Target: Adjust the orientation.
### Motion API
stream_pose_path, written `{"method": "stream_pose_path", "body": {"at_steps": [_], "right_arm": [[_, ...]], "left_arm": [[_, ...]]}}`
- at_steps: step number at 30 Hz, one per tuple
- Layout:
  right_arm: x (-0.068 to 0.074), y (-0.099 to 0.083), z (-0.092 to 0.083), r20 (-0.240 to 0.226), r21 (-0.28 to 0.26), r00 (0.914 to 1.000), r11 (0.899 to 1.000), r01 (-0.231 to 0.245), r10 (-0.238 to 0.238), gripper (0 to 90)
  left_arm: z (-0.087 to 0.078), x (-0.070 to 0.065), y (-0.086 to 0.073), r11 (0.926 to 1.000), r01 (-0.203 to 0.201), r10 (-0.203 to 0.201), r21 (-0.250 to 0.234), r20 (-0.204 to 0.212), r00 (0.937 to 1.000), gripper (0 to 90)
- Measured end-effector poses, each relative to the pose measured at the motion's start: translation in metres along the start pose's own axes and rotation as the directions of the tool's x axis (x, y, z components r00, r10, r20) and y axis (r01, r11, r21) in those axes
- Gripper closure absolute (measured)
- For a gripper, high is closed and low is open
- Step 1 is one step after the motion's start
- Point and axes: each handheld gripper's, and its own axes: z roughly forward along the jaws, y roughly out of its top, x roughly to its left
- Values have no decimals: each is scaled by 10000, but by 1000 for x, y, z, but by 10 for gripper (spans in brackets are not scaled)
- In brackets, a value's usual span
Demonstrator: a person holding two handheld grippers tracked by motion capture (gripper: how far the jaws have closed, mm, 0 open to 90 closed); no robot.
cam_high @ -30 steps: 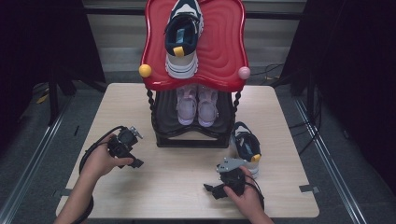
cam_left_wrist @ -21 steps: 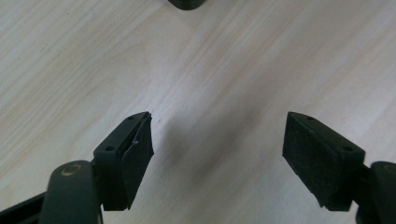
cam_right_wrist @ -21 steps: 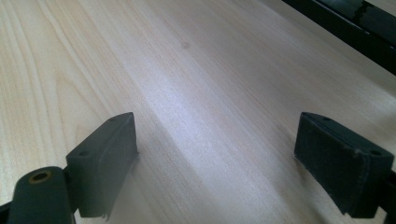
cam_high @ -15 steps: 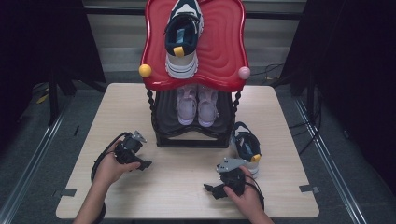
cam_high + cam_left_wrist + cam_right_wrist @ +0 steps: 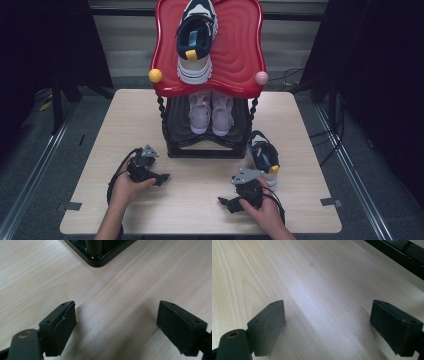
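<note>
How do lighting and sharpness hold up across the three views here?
High view: table evenly lit, surroundings dark, slightly soft. Left gripper view: wood grain sharp, glare on the glossy black rack base, soft shadows beside the jaws. Right gripper view: bright sheen across the wood, near jaws a little blurred.

The table [image 5: 300,150] is pale wood, smooth and matt, its grain plain. The rack's red top [image 5: 240,45] looks like glossy moulded plastic with ripples; its black base [image 5: 100,261] shines like lacquer. The 2 gripper pads [image 5: 66,320] look like matt, faintly rough black rubber.
</note>
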Motion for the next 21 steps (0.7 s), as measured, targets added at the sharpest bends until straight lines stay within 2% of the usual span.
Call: {"method": "stream_pose_path", "body": {"at_steps": [4, 7, 10, 12, 15, 21], "right_arm": [[0, 0, 0, -51, -1, 10000, 10000, 46, -46, 126], [0, -1, -1, -54, -1, 10000, 10000, 63, -63, 127], [0, -1, -1, -39, -20, 10000, 10000, 16, -16, 136], [0, 0, -2, -130, -21, 9999, 10000, -17, 16, 139], [-2, 0, -4, -360, -58, 9988, 9994, -348, 346, 150], [0, 1, -14, -338, -147, 9993, 9997, -181, 176, 167]], "left_arm": [[0, 0, -5, 9991, -30, 26, -421, -103, 9999, 137], [2, 0, -10, 9962, 93, -100, -866, -76, 9999, 119], [3, 2, -13, 9928, -8, -14, -1197, -185, 9998, 95], [3, 2, -13, 9928, -8, -15, -1200, -189, 9998, 93], [3, 2, -13, 9928, -2, -21, -1201, -189, 9998, 93], [3, 1, -13, 9927, 1, -26, -1204, -209, 9998, 91]]}}
